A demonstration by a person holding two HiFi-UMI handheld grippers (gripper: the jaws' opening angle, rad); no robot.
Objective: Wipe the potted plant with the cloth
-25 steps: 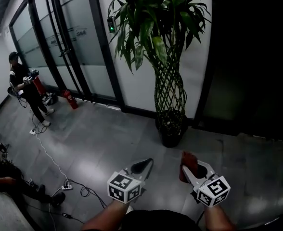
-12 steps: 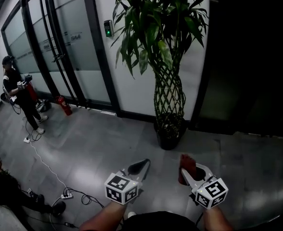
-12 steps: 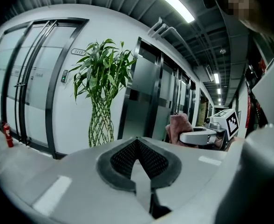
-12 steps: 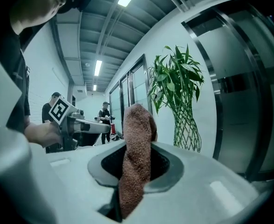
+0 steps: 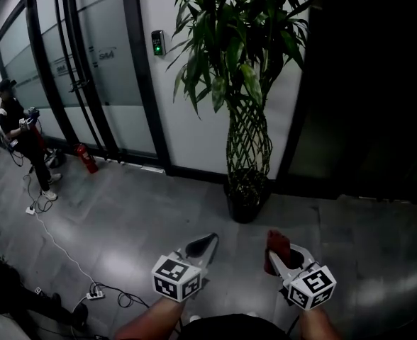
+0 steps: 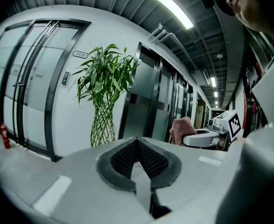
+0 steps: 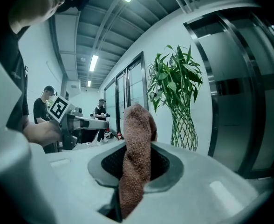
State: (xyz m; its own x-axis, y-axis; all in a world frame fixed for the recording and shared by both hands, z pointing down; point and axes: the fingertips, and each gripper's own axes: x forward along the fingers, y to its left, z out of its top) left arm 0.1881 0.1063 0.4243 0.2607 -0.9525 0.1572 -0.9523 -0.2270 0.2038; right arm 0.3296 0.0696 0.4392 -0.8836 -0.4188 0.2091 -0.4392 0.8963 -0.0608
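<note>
A tall potted plant (image 5: 245,83) with a braided stem and long green leaves stands in a dark pot (image 5: 245,198) by the white wall; it also shows as the plant (image 6: 104,94) in the left gripper view and the plant (image 7: 178,94) in the right gripper view. My right gripper (image 5: 279,252) is shut on a reddish-brown cloth (image 7: 136,155) that sticks up out of its jaws; the cloth (image 5: 278,246) is seen from above too. My left gripper (image 5: 203,244) is shut with nothing in it. Both are held low, a stretch of floor short of the pot.
Glass doors (image 5: 74,69) with black frames run along the left. A person (image 5: 20,133) stands by a red fire extinguisher (image 5: 85,158). A power strip and cables (image 5: 98,292) lie on the grey floor at lower left. A dark doorway (image 5: 364,83) is right of the plant.
The view has shifted: the plant and pot now sit a little more central and the person has slid left. Both grippers keep the same pose, the cloth still in the right one.
</note>
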